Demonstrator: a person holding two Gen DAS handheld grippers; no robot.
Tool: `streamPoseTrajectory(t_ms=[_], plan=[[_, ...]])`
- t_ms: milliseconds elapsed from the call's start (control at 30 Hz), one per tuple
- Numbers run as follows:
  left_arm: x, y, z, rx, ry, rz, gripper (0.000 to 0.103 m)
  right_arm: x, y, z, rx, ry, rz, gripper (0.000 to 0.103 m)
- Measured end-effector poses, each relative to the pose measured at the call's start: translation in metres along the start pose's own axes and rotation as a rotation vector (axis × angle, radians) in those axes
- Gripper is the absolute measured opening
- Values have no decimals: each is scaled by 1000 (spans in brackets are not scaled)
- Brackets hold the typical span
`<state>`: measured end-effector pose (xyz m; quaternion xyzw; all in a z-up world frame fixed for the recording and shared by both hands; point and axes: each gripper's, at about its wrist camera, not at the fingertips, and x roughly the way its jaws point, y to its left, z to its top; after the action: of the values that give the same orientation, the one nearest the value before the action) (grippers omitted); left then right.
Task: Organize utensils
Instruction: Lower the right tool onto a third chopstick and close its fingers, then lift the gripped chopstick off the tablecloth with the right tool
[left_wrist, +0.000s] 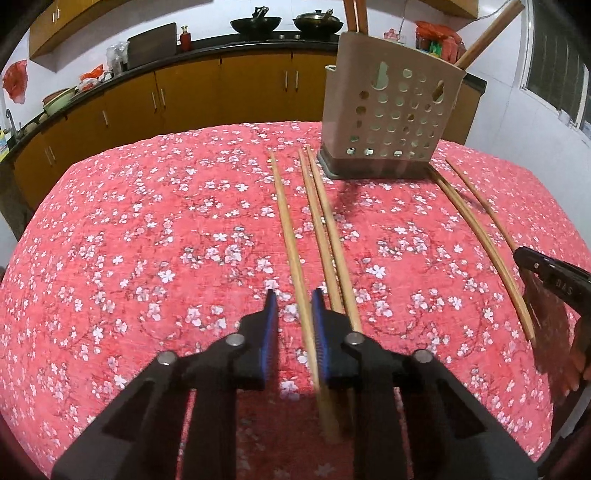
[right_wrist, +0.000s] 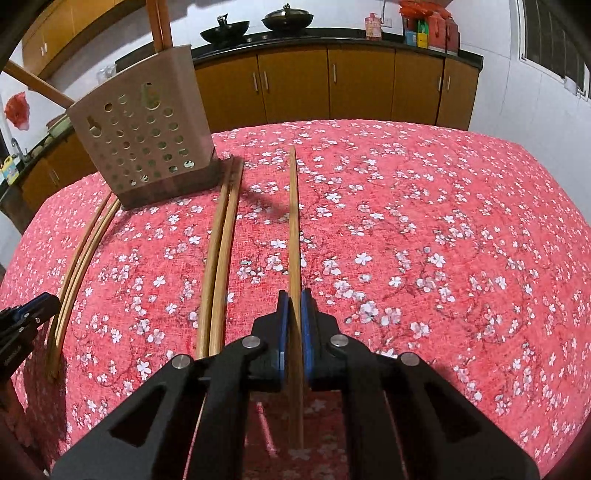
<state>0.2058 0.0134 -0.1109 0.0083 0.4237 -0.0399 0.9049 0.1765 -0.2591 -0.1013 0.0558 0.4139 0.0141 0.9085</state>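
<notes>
Several wooden chopsticks lie on a red floral tablecloth (left_wrist: 147, 240). A beige perforated utensil holder (left_wrist: 391, 110) stands at the back, with a few chopsticks standing in it; it also shows in the right wrist view (right_wrist: 147, 136). My left gripper (left_wrist: 293, 306) is open, its jaws on either side of a single chopstick (left_wrist: 286, 229) with a gap. A pair of chopsticks (left_wrist: 325, 229) lies just right of it. My right gripper (right_wrist: 294, 306) is shut on another single chopstick (right_wrist: 293, 221). A second pair (right_wrist: 221, 258) lies left of that one.
The table's far edge faces a kitchen counter with orange cabinets (right_wrist: 332, 81) and two woks (left_wrist: 255, 24). The right gripper shows at the right edge of the left wrist view (left_wrist: 546, 273). A window (left_wrist: 554, 55) is at the right.
</notes>
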Motion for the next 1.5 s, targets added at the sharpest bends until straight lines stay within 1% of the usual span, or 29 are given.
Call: streamPoseTrajectory(t_ms=[67, 267, 400, 500, 1167, 1300, 1500], plan=[[4, 4, 1, -15, 14, 3, 8, 0, 1, 1, -3, 0, -2, 8], [8, 20, 5, -53, 10, 34, 8, -1, 3, 0, -20, 4, 2, 8], [9, 38, 6, -103, 8, 64, 8, -3, 2, -2, -17, 3, 12, 8], [8, 46, 6, -125, 7, 50, 9, -2, 1, -1, -15, 3, 17, 8], [9, 42, 7, -125, 7, 44, 11, -1, 1, -1, -9, 3, 23, 8], [9, 41, 7, -99, 11, 42, 9, 1, 0, -1, -1, 3, 29, 8], [5, 41, 4, -86, 13, 53, 9, 1, 0, 1, -2, 4, 32, 8]])
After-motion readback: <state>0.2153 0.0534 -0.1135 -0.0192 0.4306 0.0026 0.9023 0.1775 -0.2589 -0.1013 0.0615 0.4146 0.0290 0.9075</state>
